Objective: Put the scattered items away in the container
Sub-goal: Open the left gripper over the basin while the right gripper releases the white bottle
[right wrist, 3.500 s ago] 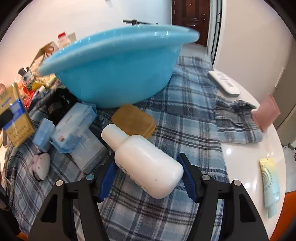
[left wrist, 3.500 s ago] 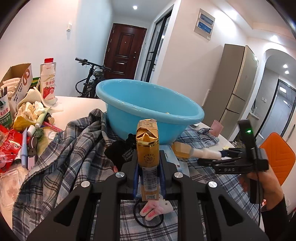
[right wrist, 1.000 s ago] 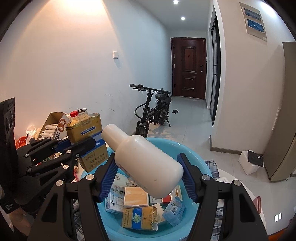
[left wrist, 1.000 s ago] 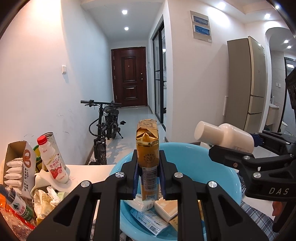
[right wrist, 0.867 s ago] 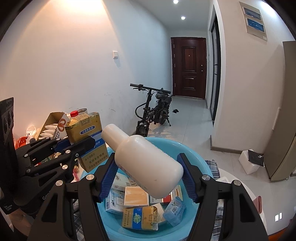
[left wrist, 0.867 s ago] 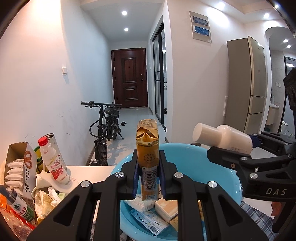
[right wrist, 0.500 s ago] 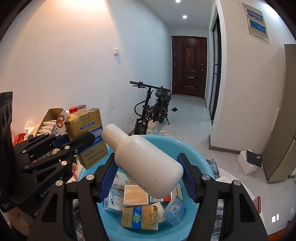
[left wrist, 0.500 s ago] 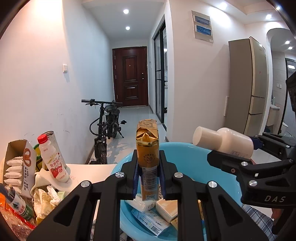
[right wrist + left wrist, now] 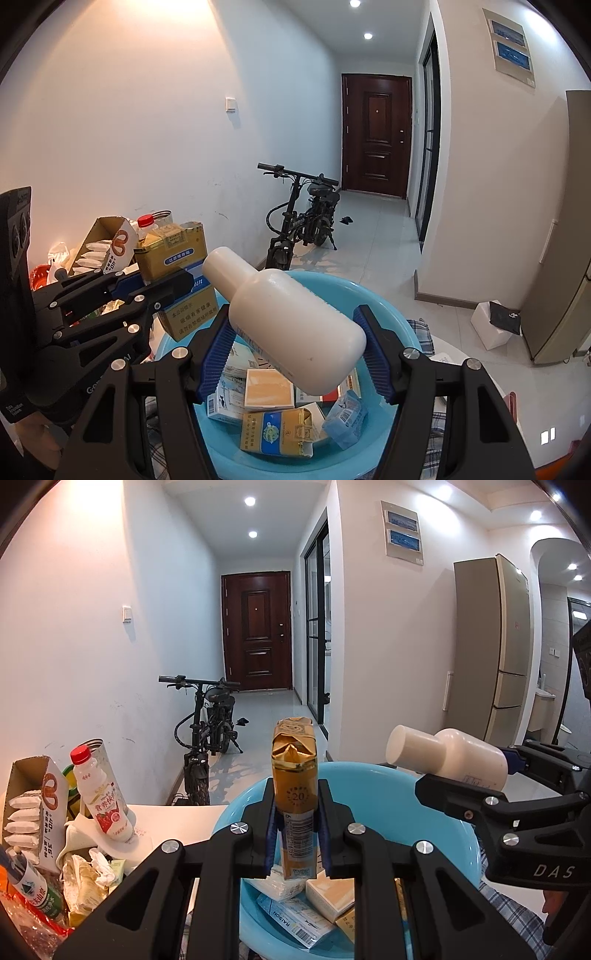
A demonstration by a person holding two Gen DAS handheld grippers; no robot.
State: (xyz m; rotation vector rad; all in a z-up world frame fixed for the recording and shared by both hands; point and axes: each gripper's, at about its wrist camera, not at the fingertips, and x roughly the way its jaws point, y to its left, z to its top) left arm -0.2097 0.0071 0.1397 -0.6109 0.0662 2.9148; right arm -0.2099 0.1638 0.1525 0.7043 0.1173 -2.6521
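Two grippers, each clamped on an item above the round blue plastic basin (image 9: pixel 391 306).
Left gripper (image 9: pixel 294 834) pinches an upright gold carton (image 9: pixel 294 775); right gripper (image 9: pixel 298 352), jaws partly spread, grips a white plastic bottle (image 9: pixel 291 317), cap aimed up-left.

"20" on gold carton (image 9: pixel 295 794); "RAISON" on box (image 9: pixel 291 917).

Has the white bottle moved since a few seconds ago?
Yes. The white bottle, then low beside the blue basin over the plaid cloth, is now held above the basin's opening by the right gripper.
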